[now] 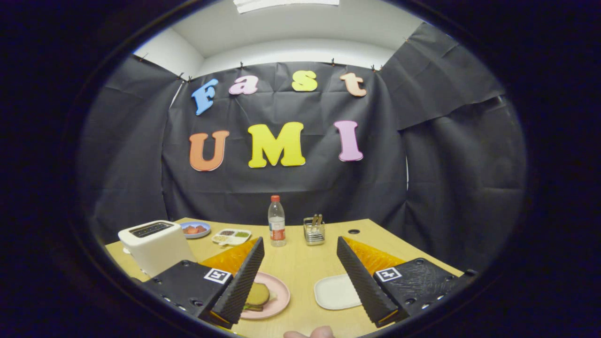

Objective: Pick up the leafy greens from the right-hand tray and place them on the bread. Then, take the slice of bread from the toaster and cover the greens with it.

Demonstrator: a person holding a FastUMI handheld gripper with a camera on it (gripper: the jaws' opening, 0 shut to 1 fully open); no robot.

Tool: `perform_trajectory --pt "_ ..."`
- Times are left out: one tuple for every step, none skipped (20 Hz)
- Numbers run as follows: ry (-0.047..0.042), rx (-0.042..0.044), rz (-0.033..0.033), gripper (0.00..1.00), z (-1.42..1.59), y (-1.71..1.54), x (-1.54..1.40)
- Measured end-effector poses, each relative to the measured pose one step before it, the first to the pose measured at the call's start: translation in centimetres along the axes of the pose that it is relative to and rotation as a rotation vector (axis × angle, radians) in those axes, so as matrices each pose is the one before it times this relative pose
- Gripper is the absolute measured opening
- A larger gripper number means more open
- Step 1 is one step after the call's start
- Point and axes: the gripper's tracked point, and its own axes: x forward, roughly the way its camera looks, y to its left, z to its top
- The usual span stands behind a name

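Bread (258,295) on plate (280,293); tongs (300,263) apart.

One gripper (300,281) is counted, its two fingers (244,277) spread wide with nothing between them. One toaster (155,244) is seen on the one table (300,263). Plates: two are tallied, one pink (277,295) and one blue (195,230). Trays: two again, one plain white (335,292) and one divided (231,236). One bottle (276,221) is spotted, and one wire holder (314,231) beside it. One sandwich stack (257,297) is counted on the pink plate. Two slots can be made out in the toaster top. One fingertip (310,334) is glimpsed at the near edge.
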Motion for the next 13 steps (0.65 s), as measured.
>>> perform_trajectory --pt "-0.00399 -0.00996 -0.00109 0.95 0.512 -0.144 -0.181" --pt "-0.00894 -0.00726 0.00056 0.95 0.514 -0.178 -0.257" --pt "-0.00481 -0.00333 0.00144 0.95 0.382 -0.133 -0.335" --pt "-0.00308 0.00053 0.00625 0.95 0.203 0.06 -0.501" --pt "0.00007 0.0018 0.00449 0.95 0.216 0.099 -0.188" --pt "-0.00194 -0.0016 0.00156 0.95 0.121 0.055 -0.148" --pt "-0.00421 -0.00539 0.00001 0.95 0.083 -0.025 -0.293" --pt "-0.00339 -0.00494 -0.0004 0.95 -0.001 -0.009 -0.35" --pt "-0.00665 -0.00728 -0.00115 0.95 0.128 0.047 -0.347" --pt "-0.0085 -0.00642 -0.00162 0.95 0.113 0.092 -0.372" --pt "-0.00992 -0.01088 -0.00102 0.95 0.267 0.137 -0.385" --pt "-0.01407 -0.01081 -0.00351 0.95 0.327 0.02 -0.194" --pt "-0.0168 -0.01238 -0.00924 0.95 0.369 -0.099 -0.124"
